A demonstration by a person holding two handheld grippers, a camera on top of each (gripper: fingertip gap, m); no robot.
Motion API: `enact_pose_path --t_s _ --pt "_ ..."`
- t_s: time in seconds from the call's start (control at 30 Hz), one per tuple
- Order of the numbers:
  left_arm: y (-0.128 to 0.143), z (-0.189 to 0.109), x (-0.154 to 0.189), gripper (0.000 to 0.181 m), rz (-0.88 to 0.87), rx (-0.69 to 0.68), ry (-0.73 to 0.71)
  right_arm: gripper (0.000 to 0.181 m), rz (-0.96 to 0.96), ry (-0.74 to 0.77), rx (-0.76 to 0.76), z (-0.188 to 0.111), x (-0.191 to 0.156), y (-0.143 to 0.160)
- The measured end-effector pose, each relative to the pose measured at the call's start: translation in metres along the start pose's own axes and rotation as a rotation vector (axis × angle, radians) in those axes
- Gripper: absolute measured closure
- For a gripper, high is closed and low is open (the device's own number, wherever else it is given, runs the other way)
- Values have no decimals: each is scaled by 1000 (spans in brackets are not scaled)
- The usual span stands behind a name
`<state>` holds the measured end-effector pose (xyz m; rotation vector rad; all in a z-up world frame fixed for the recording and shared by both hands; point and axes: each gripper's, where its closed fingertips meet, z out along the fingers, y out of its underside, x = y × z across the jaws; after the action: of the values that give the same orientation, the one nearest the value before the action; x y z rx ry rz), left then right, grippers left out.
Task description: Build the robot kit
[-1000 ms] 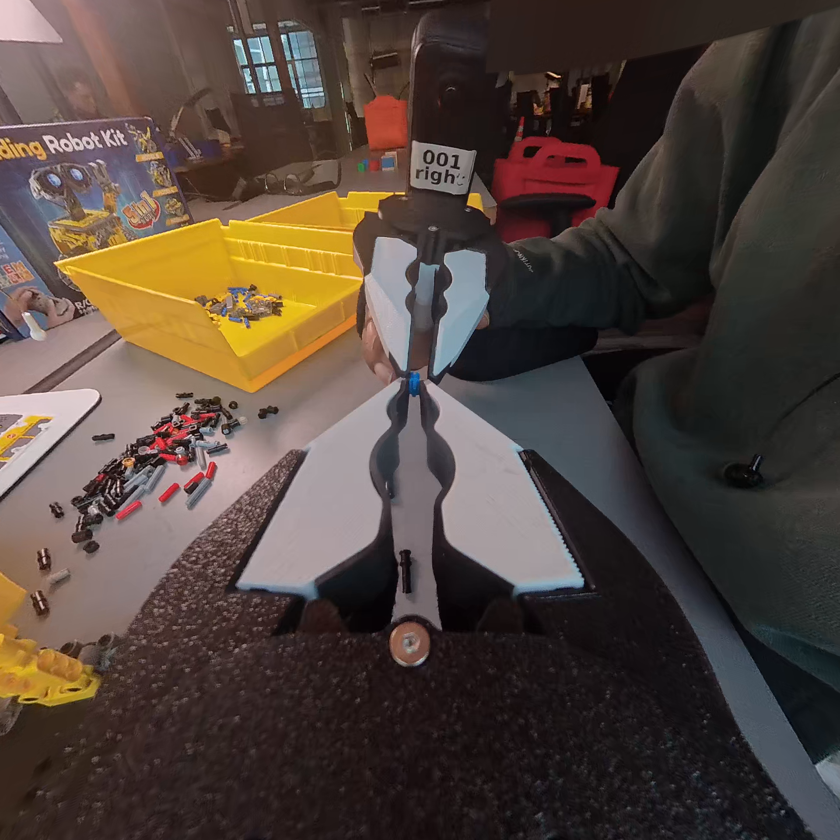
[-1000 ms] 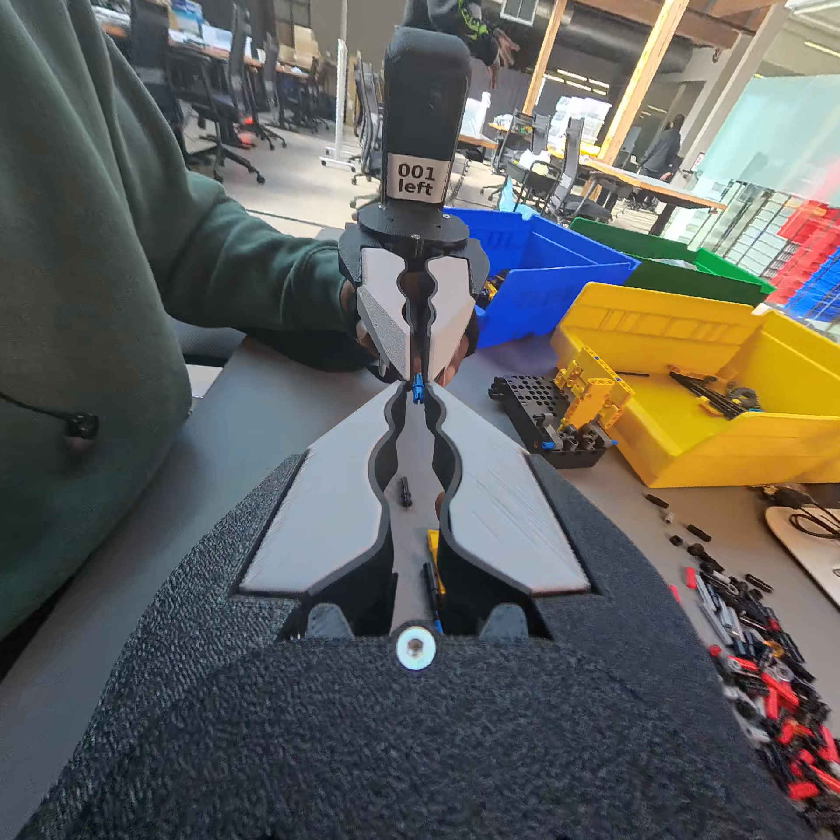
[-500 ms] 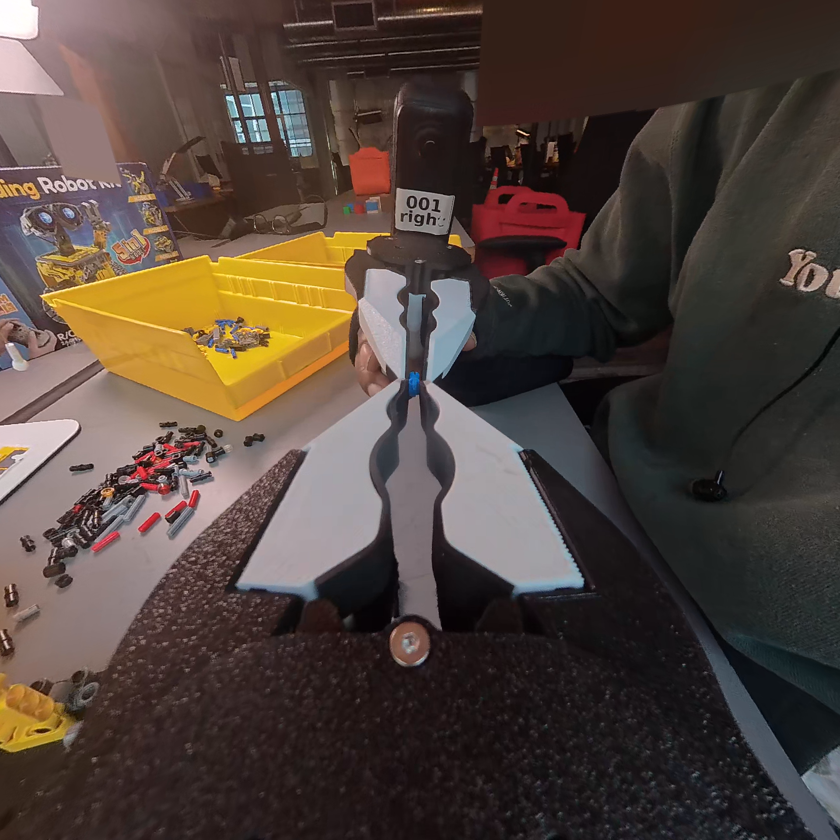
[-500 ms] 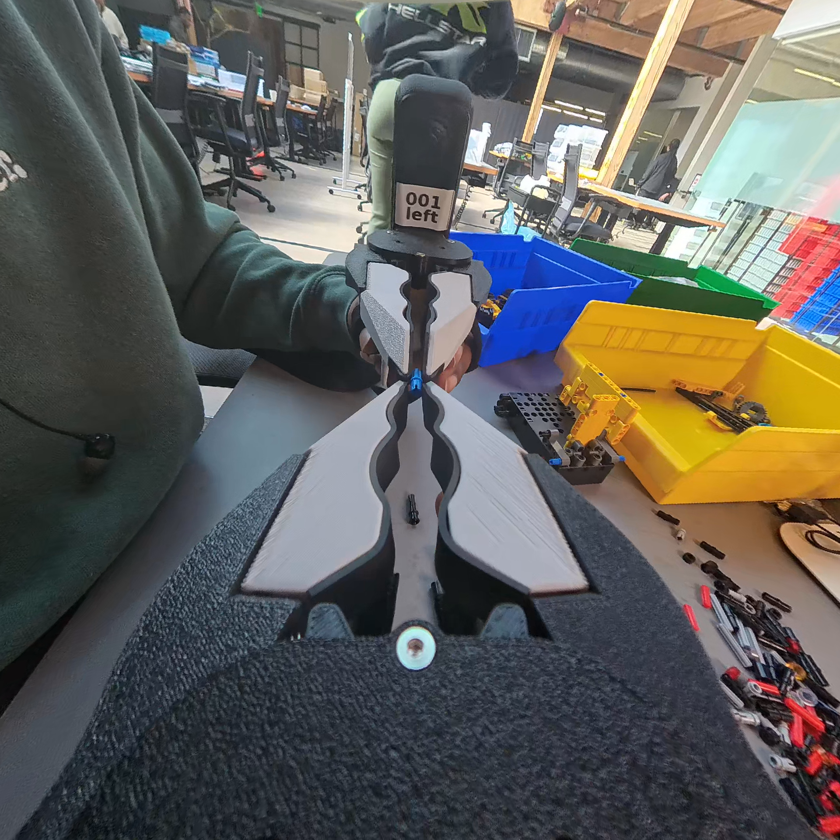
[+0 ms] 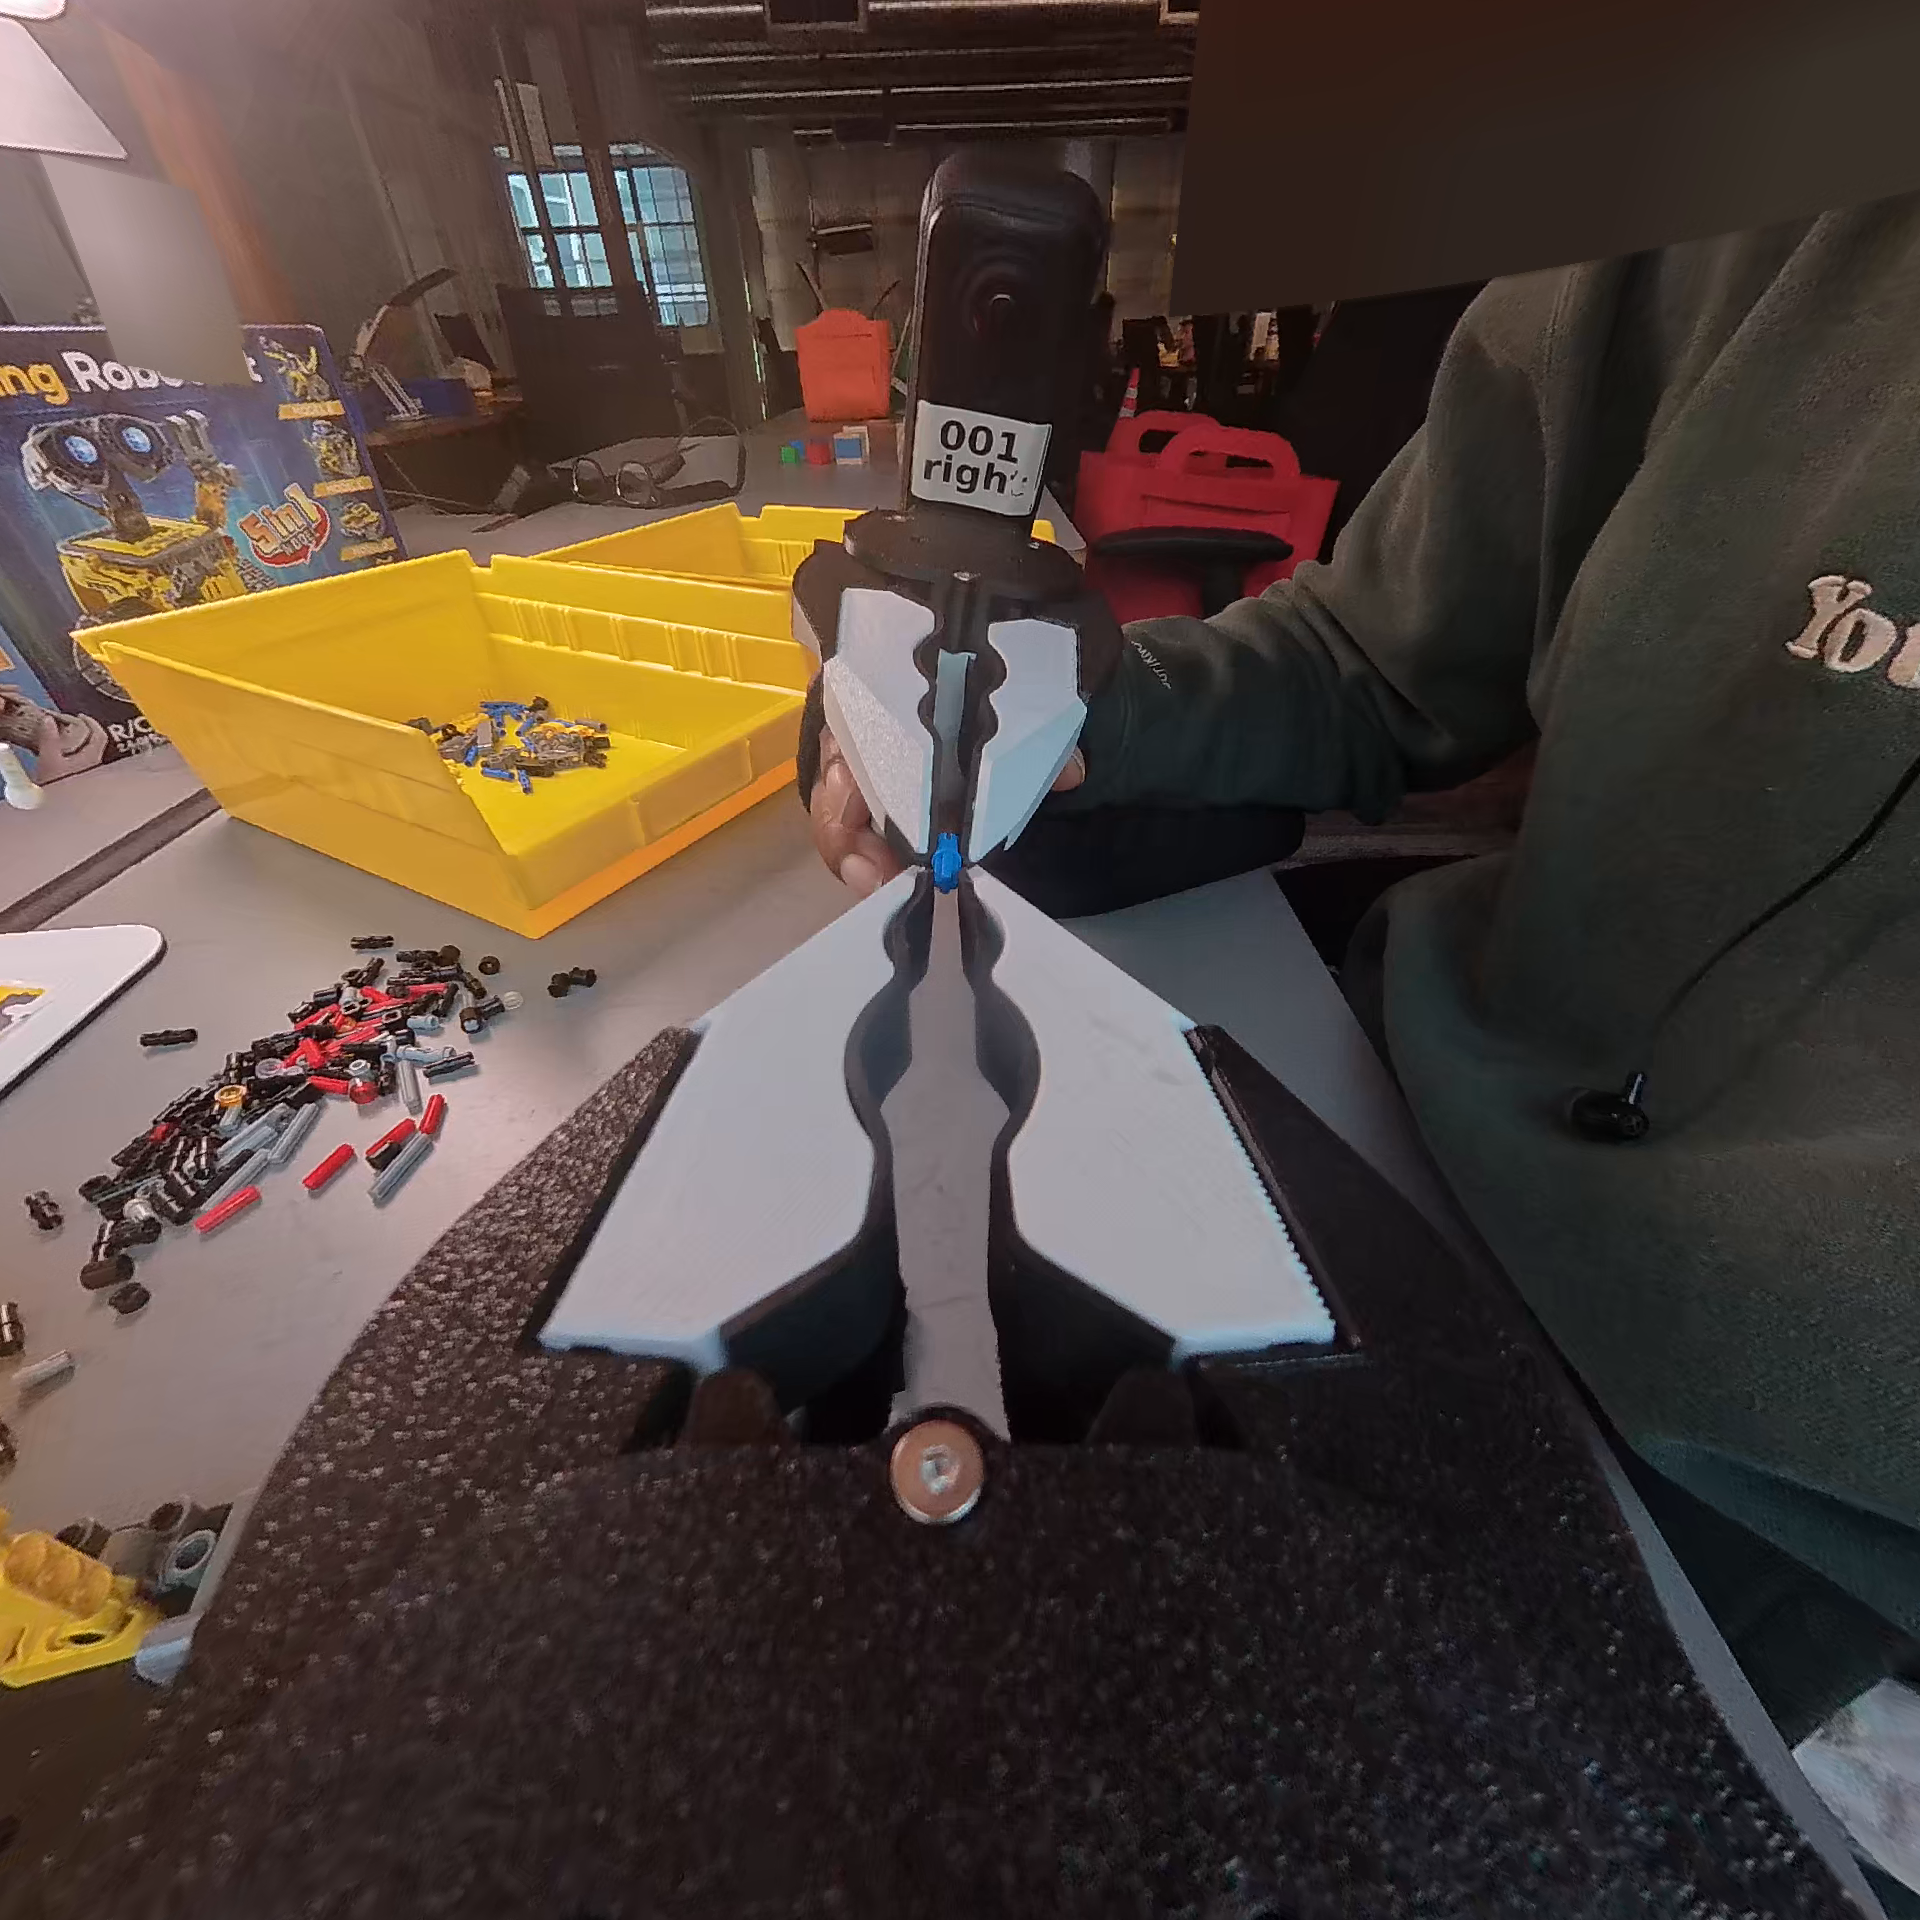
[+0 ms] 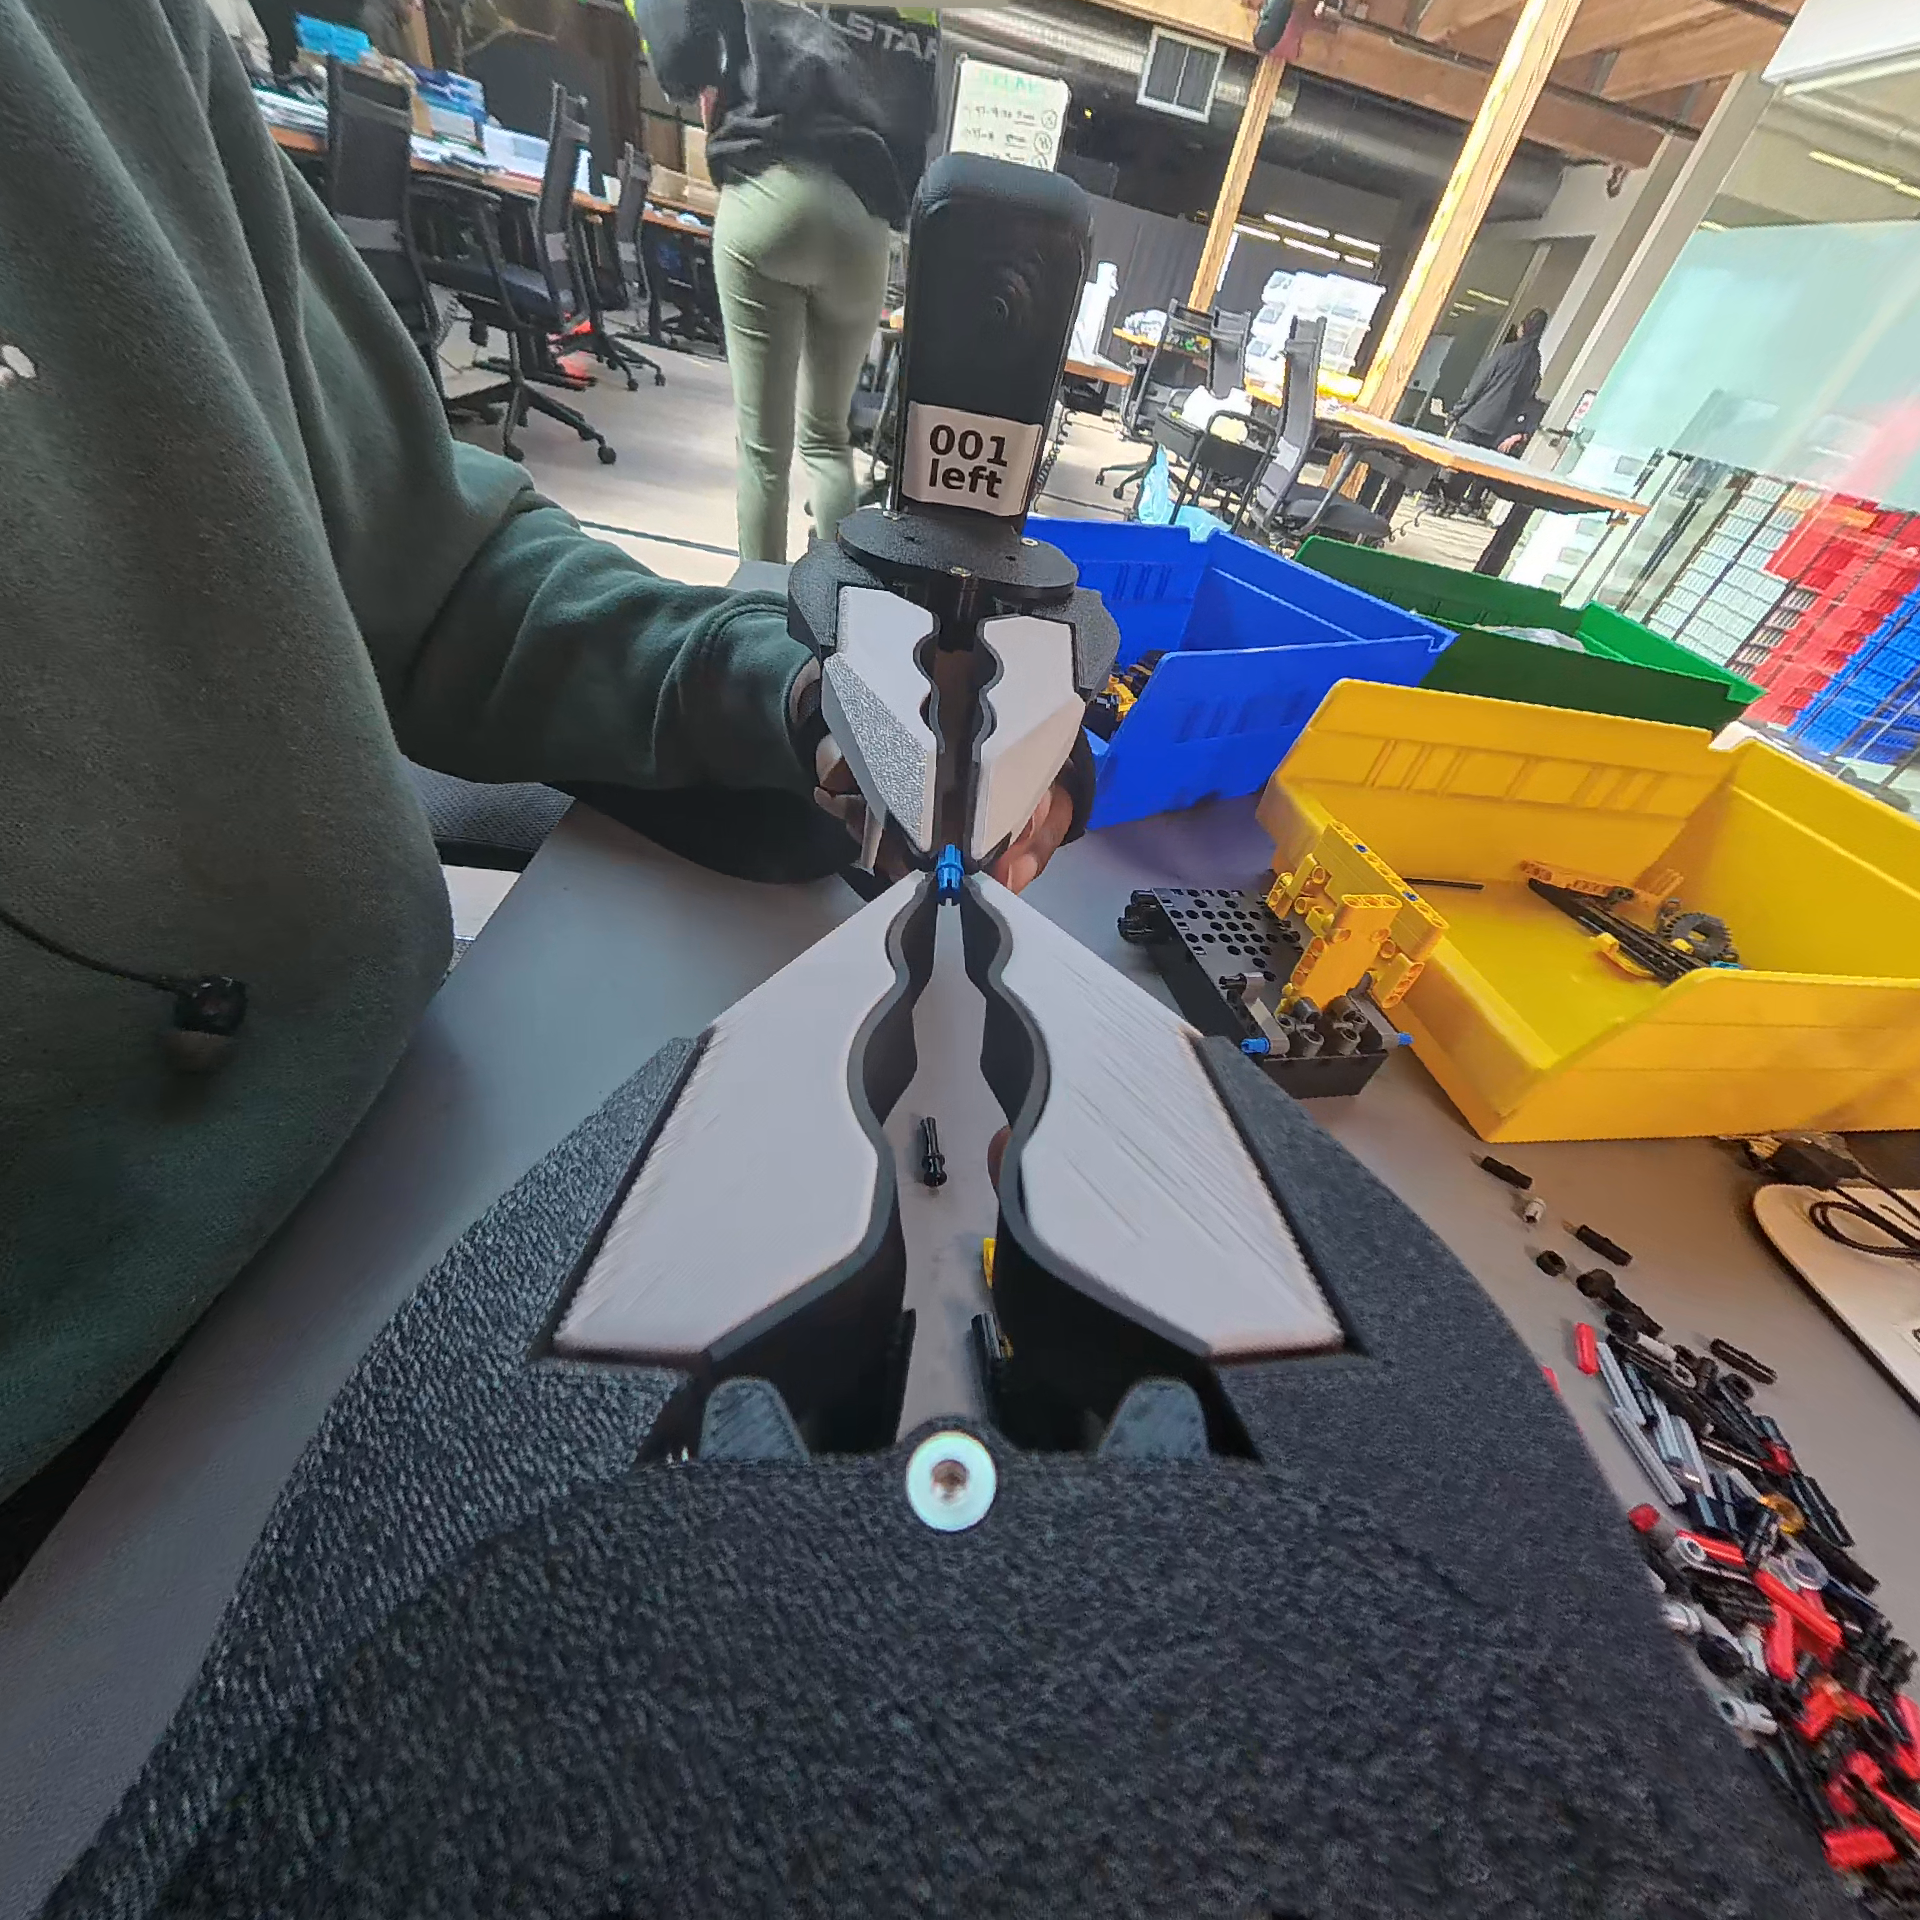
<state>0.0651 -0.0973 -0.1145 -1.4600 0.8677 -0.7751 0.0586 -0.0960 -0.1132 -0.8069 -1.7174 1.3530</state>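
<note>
Tips of my left gripper point(image 5: 943, 896) meet the tips of my right gripper point(image 5: 943, 840) head-on in the left wrist view, and a small blue pin point(image 5: 945, 864) sits between them, long axis running toward twelve o'clock along my fingers. Both pairs of jaws look clenched on that pin, one on each end, held above the grey table point(image 5: 665, 914). The right gripper stands upright at twelve o'clock with its camera housing on top, and the person's right hand point(image 5: 847, 821) wraps it from behind, a green sleeve point(image 5: 1351, 675) reaching in from three o'clock. At ten o'clock I see a yellow bin point(image 5: 343, 769) with small parts inside, and at nine o'clock a loose pile of black, red and grey pins point(image 5: 291, 1091) on the table. In the right wrist view the same blue pin point(image 6: 945, 871) points toward twelve o'clock, pinched between my right gripper point(image 6: 943, 902) and the left gripper point(image 6: 945, 847) facing me, whose hand point(image 6: 1029, 831) curls around its base with the forearm coming from nine o'clock. A black pin point(image 6: 928, 1151) lies on the table under my fingers. At two o'clock a black and yellow brick assembly point(image 6: 1309, 966) sits just beside another yellow bin point(image 6: 1621, 1049), with a blue bin point(image 6: 1247, 665) behind it at one o'clock.
</note>
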Motion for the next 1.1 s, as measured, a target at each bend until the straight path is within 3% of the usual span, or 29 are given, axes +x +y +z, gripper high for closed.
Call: enact_pose_path --t_s 0.77,0.87,1.1 --pt "5 1 -4 178 -46 -34 -4 177 23 9 -26 2 3 5" --pt "20 -2 -12 178 -65 -119 -33 177 44 27 -73 1 10 16" --pt "90 -15 -17 159 -96 -546 -63 178 90 113 -166 -18 40 42"
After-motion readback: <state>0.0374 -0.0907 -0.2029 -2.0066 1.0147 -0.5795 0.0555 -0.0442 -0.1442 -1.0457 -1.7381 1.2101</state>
